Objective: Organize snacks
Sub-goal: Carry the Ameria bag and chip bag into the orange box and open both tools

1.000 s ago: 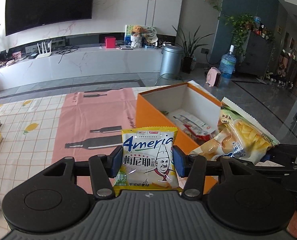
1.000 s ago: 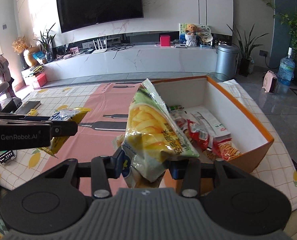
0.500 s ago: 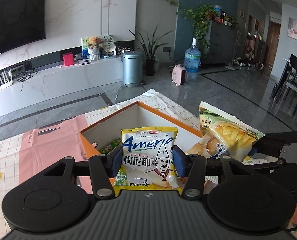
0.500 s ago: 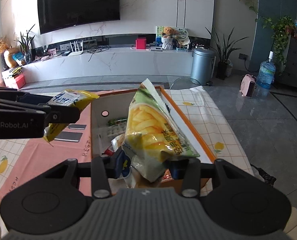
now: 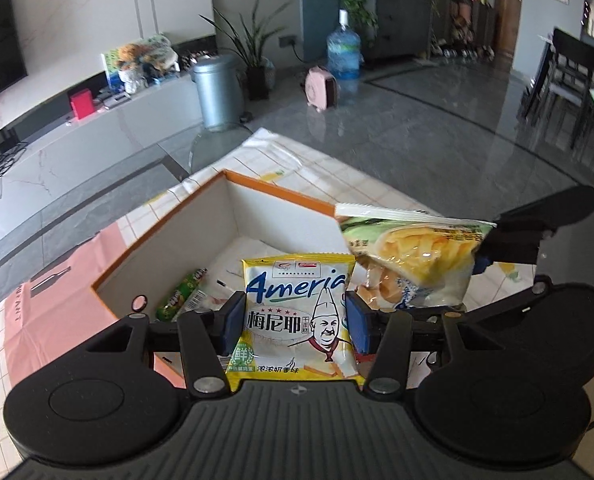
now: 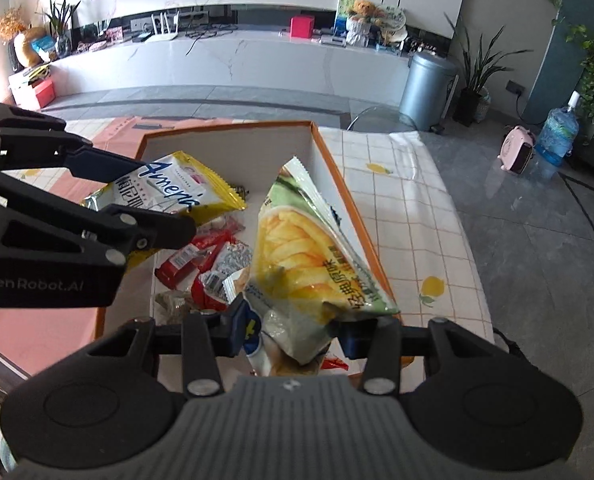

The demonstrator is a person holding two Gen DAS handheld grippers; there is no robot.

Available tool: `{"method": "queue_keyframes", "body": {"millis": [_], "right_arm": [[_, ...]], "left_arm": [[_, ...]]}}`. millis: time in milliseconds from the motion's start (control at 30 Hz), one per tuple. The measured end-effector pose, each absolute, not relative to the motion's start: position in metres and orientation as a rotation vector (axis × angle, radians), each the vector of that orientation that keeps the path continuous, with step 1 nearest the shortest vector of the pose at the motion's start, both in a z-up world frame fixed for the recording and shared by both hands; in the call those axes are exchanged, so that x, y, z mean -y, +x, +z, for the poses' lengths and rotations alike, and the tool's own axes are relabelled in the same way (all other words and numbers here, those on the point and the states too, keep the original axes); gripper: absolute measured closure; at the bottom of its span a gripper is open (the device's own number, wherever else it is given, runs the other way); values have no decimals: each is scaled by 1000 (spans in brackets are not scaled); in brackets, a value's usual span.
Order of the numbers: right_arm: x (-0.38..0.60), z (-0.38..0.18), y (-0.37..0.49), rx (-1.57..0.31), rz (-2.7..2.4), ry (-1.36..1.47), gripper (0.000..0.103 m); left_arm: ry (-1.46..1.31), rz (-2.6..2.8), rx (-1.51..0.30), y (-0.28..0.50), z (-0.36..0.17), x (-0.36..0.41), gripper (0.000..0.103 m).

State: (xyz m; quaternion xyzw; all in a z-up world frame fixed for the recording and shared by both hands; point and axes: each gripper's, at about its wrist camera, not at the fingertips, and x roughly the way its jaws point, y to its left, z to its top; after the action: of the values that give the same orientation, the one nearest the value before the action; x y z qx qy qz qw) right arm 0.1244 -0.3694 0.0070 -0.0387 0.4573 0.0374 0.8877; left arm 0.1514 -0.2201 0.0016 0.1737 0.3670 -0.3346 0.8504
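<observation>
Through the left wrist camera we see our left gripper (image 5: 295, 320) closed on a yellow packet (image 5: 297, 320), its blue pads pressing both side edges. The packet stands upright and flat, printed with blue "Ameria" lettering, a chef's face and dark Chinese characters. It hangs over the orange box (image 5: 169, 248), whose white inside shows a green wrapper (image 5: 181, 296) on the floor. To the right, the chip bag (image 5: 413, 256), green and yellow with a crimped white top, is carried by the right gripper (image 5: 485, 256), just beside our packet. The box sits on a checked cloth (image 5: 377, 188) with lemon prints. Through the right wrist camera, our right gripper (image 6: 293, 332) is clamped on the chip bag's (image 6: 309, 248) lower end; the bag is puffy and leans up and away over the box's (image 6: 361, 232) right side. The left gripper (image 6: 145, 196) comes in from the left, pinching the yellow packet (image 6: 169, 192) above red wrappers (image 6: 205, 256) piled in the box.
</observation>
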Motion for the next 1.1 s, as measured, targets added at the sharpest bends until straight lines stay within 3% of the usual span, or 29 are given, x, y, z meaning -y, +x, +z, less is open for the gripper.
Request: {"method": "queue_keyframes", "body": {"millis": [600,900,1100], "right_arm": [[378,-45,187,-1154,179,-118,60],[378,-53,196,-1165,189,-127,60],[373,-51,198,-1161,190,-163,53]], "left_arm": [[403,-685,-985,196,-37,229,44],[415,-633,-1062,217,-60,236,44],[382,-615,-1063,221,-61,229,38]]}}
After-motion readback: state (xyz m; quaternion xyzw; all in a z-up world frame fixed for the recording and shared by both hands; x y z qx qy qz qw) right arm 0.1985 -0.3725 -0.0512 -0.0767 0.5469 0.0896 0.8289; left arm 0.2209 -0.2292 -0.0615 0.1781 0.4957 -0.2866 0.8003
